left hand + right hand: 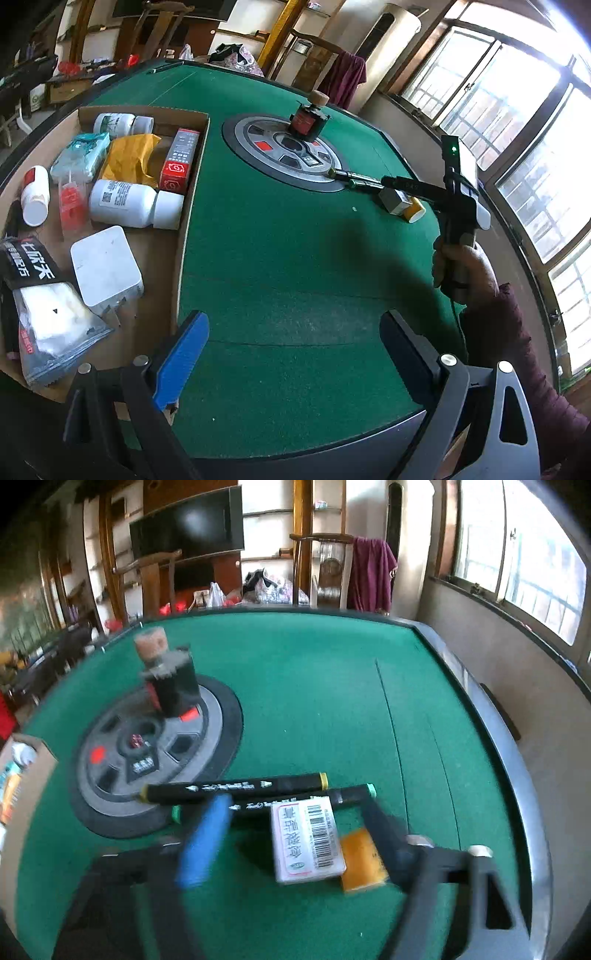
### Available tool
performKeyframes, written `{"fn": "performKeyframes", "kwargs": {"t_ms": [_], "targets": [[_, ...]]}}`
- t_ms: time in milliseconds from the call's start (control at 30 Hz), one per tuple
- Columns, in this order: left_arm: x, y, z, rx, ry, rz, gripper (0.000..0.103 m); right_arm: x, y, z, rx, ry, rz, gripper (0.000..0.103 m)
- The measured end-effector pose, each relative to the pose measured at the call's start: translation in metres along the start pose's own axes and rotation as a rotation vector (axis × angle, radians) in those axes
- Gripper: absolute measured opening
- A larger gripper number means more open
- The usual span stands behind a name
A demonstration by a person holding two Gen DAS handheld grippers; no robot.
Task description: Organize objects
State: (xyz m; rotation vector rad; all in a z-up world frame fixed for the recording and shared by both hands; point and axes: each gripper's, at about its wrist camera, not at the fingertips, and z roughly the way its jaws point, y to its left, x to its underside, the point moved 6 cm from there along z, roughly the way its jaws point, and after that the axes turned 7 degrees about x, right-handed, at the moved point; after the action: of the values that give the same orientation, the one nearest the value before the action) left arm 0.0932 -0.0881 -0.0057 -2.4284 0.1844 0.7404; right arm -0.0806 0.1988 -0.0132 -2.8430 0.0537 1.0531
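Observation:
A small white box with a barcode [306,842] lies on the green table beside a yellow item [364,864]. Two black markers, one yellow-capped [236,786] and one green-capped [347,795], lie just beyond it. My right gripper [295,801] straddles the white box. Its blue finger [207,842] stands clear to the left, and its black finger [384,830] is over the yellow item. The picture is blurred, and the pads do not press the box. In the left wrist view a hand holds this right gripper [391,188] over the white box [395,201]. My left gripper [295,354] hangs open above bare felt.
A cardboard tray [190,221] at the left holds white bottles [125,203], a red box [177,158], a yellow packet [129,158], a flat white box [107,269] and a bag [48,314]. A black box topped with a cork [308,120] stands on the round centre panel [258,162].

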Motion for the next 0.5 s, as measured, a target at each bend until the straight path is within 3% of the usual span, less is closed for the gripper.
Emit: {"fn": "performKeyframes", "kwargs": {"t_ms": [33,300,500], "targets": [[0.000,-0.001,0.000,-0.002,0.001,0.004,0.093,0.003,-0.001,0.003,-0.030,0.023,0.022,0.037],[0.003,-0.001,0.007,0.023,0.020,-0.006,0.093,0.033,-0.005,-0.020,-0.186,0.056,0.121,0.037],[0.005,-0.002,0.004,0.032,0.018,-0.013,0.093,0.053,0.002,-0.032,-0.219,0.061,0.145,0.037]]}}
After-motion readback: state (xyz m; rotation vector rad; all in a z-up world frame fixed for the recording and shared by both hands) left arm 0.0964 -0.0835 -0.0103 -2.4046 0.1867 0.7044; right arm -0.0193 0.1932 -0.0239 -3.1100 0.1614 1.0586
